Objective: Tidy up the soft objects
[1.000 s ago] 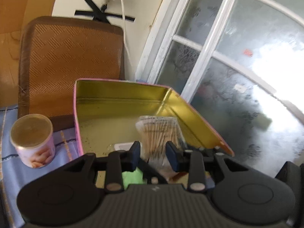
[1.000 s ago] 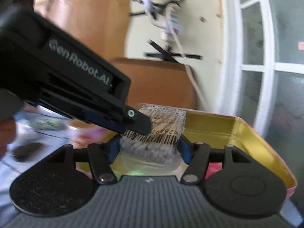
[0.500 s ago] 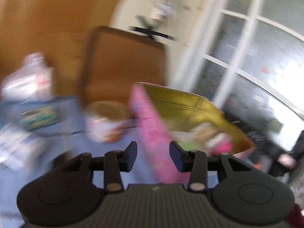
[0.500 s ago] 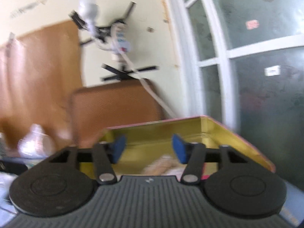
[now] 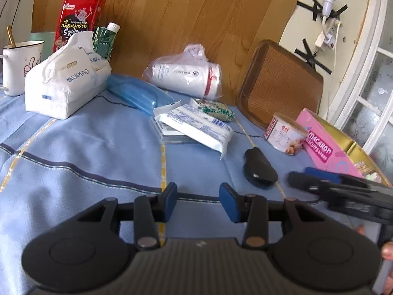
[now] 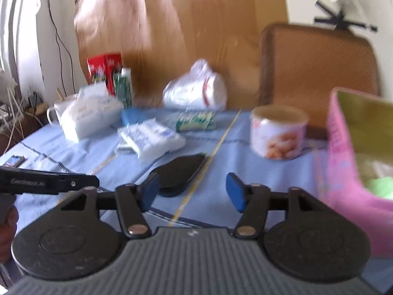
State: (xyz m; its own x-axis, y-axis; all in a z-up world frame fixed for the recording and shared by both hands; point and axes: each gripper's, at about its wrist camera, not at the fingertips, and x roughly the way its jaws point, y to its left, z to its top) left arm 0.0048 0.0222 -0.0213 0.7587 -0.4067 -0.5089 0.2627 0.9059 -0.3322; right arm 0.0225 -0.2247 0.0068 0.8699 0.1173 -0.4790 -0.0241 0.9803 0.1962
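A white cotton-pad packet (image 5: 196,129) is lying flat mid-table; the pink tin (image 5: 326,147) is sitting open at right.

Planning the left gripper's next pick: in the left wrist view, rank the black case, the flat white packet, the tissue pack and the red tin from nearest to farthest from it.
From the left gripper:
1. Black case, just ahead, right.
2. Flat white packet, centre, overlapping a clear box.
3. Tissue pack, far left.
4. Red tin, behind the tissue pack, by the wooden panel.

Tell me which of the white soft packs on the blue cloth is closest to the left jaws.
The flat white wipes pack with blue print, lying mid-cloth; the bigger tissue pack sits farther back by the mug.
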